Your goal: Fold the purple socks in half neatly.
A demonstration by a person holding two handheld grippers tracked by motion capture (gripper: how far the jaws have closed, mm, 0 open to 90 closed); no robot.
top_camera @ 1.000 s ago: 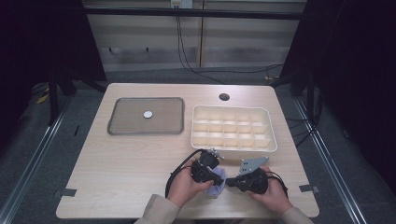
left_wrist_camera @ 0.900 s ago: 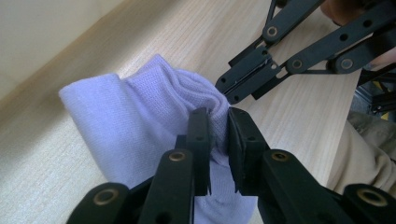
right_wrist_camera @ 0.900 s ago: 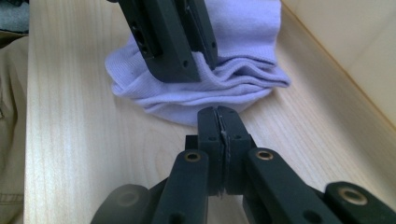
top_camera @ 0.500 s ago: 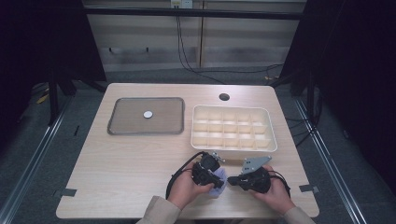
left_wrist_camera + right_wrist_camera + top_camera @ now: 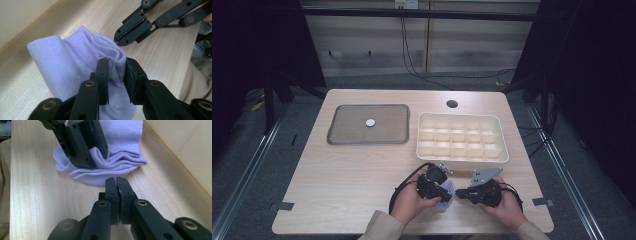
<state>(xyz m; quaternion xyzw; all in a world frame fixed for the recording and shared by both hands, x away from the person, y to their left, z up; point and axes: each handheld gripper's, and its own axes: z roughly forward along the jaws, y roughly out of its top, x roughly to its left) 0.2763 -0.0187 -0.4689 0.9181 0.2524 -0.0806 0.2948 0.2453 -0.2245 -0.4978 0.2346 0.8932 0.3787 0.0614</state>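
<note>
Left hand-held gripper (image 5: 117, 72) jaws opening, wooden table (image 5: 347, 170)

One sock (image 5: 75, 62), one tray (image 5: 339, 137), one organizer (image 5: 424, 135)

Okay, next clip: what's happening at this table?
A person works a folded lilac sock near the table's front edge, just in front of the divided bin. The left hand-held gripper has the sock's folded edge between its jaws, which have just been opening, so the grip looks to be loosening. The right hand-held gripper is shut on nothing, its tips just short of the sock. A tray with a small white disc sits farther back.
</note>
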